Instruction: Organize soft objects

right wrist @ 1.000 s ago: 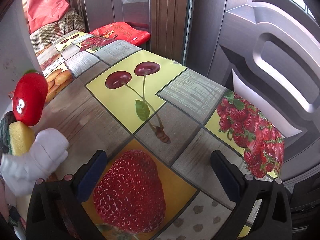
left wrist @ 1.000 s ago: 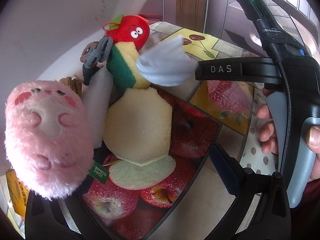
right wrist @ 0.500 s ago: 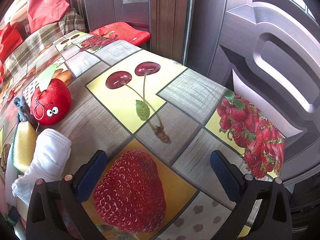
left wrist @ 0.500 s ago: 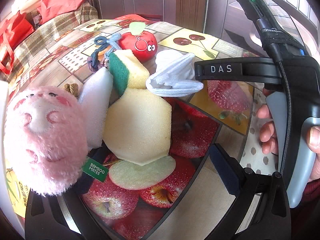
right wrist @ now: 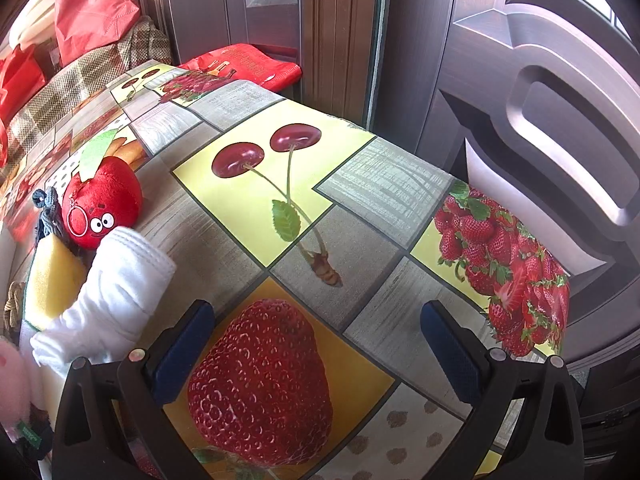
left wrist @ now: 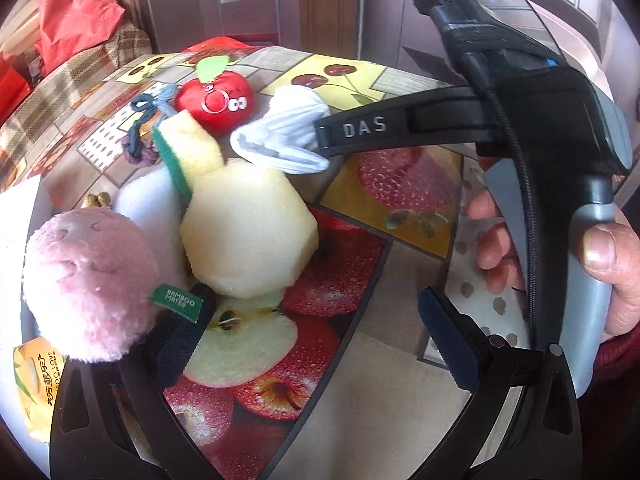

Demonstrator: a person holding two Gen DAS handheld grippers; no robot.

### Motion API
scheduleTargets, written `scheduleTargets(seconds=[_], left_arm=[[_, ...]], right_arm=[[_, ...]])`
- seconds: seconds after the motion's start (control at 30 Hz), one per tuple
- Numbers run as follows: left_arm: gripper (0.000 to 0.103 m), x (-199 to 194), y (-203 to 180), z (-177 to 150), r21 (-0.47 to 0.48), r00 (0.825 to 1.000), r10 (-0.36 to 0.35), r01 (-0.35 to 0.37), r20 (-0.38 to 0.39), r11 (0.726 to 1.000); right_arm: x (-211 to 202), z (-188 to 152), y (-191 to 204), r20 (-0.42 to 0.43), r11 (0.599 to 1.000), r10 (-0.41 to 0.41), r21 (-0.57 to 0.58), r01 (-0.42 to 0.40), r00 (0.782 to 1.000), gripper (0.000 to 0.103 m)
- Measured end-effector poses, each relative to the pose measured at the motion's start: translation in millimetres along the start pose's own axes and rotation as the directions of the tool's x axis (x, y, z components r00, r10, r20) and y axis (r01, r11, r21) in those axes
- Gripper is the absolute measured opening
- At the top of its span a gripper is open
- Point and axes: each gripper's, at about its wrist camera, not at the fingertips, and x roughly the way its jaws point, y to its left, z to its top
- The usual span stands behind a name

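Soft pile crowded beside the pale yellow hexagonal foam sponge (left wrist: 248, 232): fluffy pink plush toy (left wrist: 88, 284) left of it, white ribbed sock (left wrist: 288, 140) and red apple plush with googly eyes (left wrist: 216, 102) beyond. Left gripper (left wrist: 312, 332) wide, empty; right gripper (right wrist: 316, 344) wide, empty, just right of the sock. Risk: snagging two items at once, or nudging the pink plush off the fruit-print tablecloth (right wrist: 360, 208).
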Motion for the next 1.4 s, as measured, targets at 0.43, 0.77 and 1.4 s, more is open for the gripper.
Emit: scheduleTargets(seconds=[0.43,0.77,1.4], left_arm=[[0.102,-3,-24,-1,0.099,0.998,-0.07,0.07,-0.003,0.993],[0.102,-2,-21,0,0.099,0.998,-0.07,0.07,-0.005,0.993],[0.102,-2,-20,0,0.113,0.997,-0.082,0.082,-0.007,0.99]], right_arm=[[1,1,0,-0.001,1.0,0.002,-0.007,-0.002,1.0,0.103],[1,1,0,-0.001,1.0,0.001,-0.007,-0.001,1.0,0.103],[1,1,0,0.0,1.0,0.002,-0.007,-0.002,1.0,0.103]])
